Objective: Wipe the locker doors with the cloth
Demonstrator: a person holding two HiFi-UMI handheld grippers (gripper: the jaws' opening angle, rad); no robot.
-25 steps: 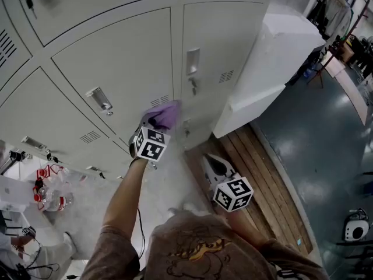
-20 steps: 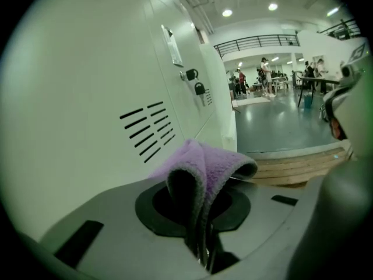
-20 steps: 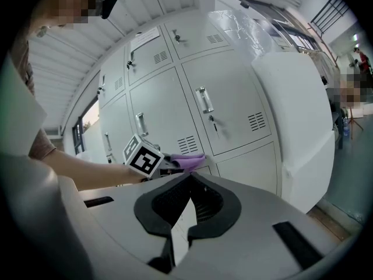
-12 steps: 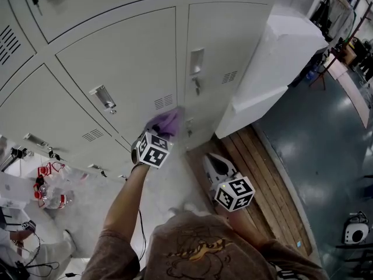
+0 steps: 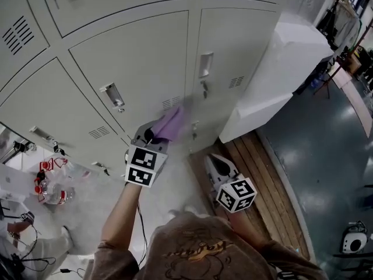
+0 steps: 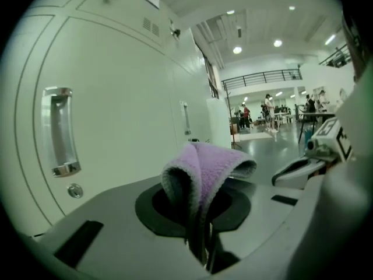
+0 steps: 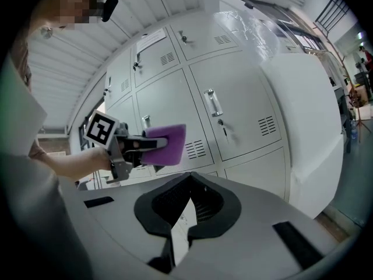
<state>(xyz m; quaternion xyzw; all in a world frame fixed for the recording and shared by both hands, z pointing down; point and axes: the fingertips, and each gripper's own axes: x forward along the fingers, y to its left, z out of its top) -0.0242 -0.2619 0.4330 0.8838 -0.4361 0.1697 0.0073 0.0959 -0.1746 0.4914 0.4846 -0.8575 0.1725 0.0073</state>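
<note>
Cloth: fluffy lilac terry (image 5: 171,123), folded into a soft rounded loop; seen from the right gripper's side it shows as a flat purple rectangle.
Left gripper: its jaws (image 5: 158,133) are pinched tight on the cloth's fold, and the cloth bulges out above them.
Cloth's place: close up to the locker doors (image 5: 140,63), beside the slotted vent (image 5: 171,102) by the seam between two doors; I can't tell whether it touches.
Doors: smooth pale painted metal, flat rectangular panels, shiny recessed handles (image 5: 112,96).
Right gripper: its jaws (image 5: 211,158) are drawn together on nothing, held low and apart from the lockers.
</note>
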